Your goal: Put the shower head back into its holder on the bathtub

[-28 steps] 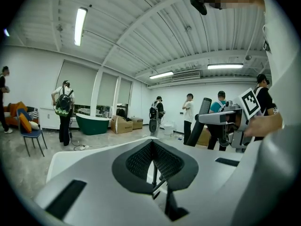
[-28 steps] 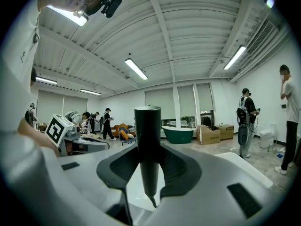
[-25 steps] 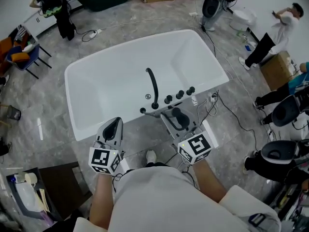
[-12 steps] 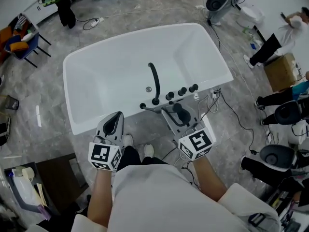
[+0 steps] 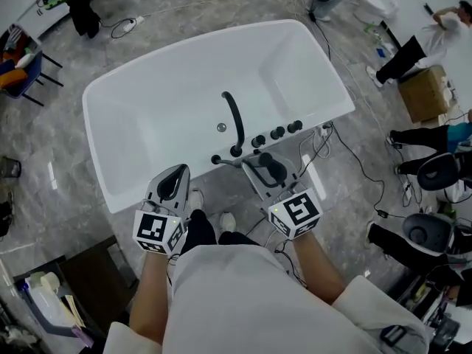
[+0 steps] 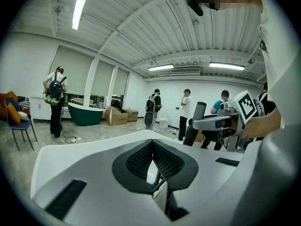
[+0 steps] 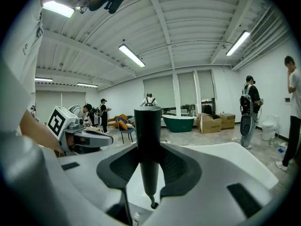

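Observation:
The white bathtub [image 5: 324, 57] lies below me, with a black curved spout [image 5: 234, 121] and three black knobs [image 5: 276, 133] on its near rim. A small black fitting [image 5: 216, 159] sits left of the spout's base. My right gripper [image 5: 262, 174] hovers just short of that rim, shut on the black shower head [image 5: 273, 169]. In the right gripper view the shower head [image 7: 147, 135] stands upright between the pads of that gripper [image 7: 149, 173]. My left gripper [image 5: 171, 186] hangs beside the tub's near wall. In the left gripper view its pads [image 6: 153, 154] meet with nothing between them.
Cables [image 5: 328, 157] trail over the grey floor right of the tub. A person [image 5: 413, 46], a cardboard box [image 5: 426, 94] and black chairs [image 5: 436, 172] stand at the right. A dark green tub [image 6: 84, 114] is far across the room. My shoes [image 5: 228, 222] are near the tub wall.
Both grippers have sunk and moved a little nearer the tub's near rim. The shower head stays in the right gripper. The tub looks closer.

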`<act>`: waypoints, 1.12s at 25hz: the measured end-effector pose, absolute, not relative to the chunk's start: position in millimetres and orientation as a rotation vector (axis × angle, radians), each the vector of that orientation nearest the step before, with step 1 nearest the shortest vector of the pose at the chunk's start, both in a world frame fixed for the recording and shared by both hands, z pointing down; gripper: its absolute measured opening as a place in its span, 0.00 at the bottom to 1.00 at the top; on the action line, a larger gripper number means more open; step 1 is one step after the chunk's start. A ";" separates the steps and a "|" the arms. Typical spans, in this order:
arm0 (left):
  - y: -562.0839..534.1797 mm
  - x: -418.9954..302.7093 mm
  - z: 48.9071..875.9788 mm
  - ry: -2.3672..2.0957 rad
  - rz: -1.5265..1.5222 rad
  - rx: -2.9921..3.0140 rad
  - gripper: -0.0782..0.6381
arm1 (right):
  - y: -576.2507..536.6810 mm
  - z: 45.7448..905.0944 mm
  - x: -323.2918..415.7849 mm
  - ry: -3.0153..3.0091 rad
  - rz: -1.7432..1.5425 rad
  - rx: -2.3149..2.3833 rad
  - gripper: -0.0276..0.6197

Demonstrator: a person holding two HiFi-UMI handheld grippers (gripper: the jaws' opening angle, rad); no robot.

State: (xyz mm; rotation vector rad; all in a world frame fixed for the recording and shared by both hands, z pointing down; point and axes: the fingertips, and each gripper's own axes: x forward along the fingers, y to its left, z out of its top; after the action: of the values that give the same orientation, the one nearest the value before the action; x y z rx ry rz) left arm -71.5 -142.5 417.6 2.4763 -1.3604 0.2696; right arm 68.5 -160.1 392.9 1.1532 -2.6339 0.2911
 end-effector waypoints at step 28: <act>-207.1 -71.1 522.5 -1.124 0.437 2.444 0.12 | -218.0 522.0 27.5 -2.451 0.453 1.115 0.27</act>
State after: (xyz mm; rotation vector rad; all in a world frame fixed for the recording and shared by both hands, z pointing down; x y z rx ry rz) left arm -71.1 -207.1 522.5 2.4440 -1.1242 0.4374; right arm 27.5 -218.0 522.0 1.1148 -2.4512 0.4530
